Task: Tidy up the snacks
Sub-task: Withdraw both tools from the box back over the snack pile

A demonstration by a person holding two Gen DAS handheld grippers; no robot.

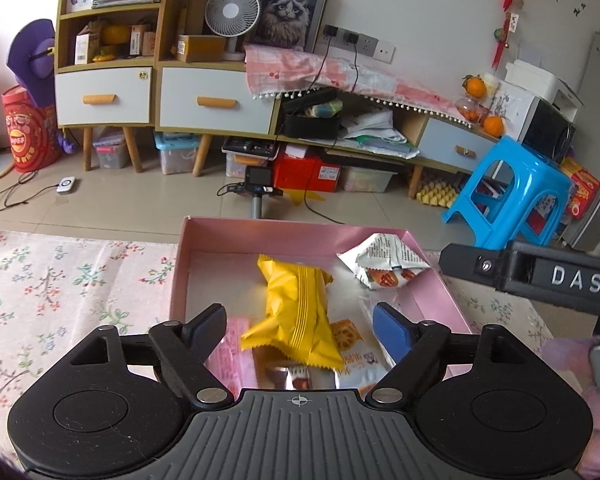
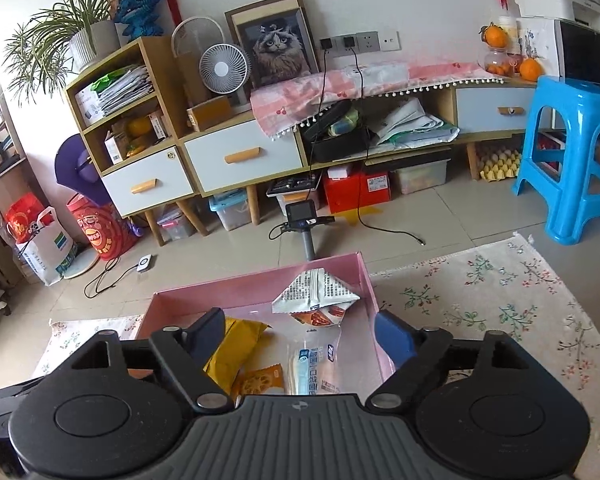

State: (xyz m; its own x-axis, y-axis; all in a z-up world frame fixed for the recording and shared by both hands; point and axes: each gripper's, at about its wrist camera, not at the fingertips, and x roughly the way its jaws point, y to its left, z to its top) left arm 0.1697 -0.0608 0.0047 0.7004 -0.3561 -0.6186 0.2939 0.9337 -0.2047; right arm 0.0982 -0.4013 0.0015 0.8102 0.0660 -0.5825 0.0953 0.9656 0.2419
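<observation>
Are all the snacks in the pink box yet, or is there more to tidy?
Looks mostly done: the pink box already holds the yellow packet, the white printed packet, an orange snack pouch and a clear-wrapped snack. Nothing is in hand: the left gripper and right gripper are both open above the box. No loose snacks show on the floral cloth.

Right gripper [image 2: 300,330] spread wide over a pink box [image 2: 256,284] on a floral cloth [image 2: 500,300] — nothing gripped. Inside: yellow packet [image 2: 240,340], white printed pouch [image 2: 316,290], clear wrapped snack [image 2: 312,364], orange lotus-root packet [image 2: 262,380] — all loosely scattered.
</observation>
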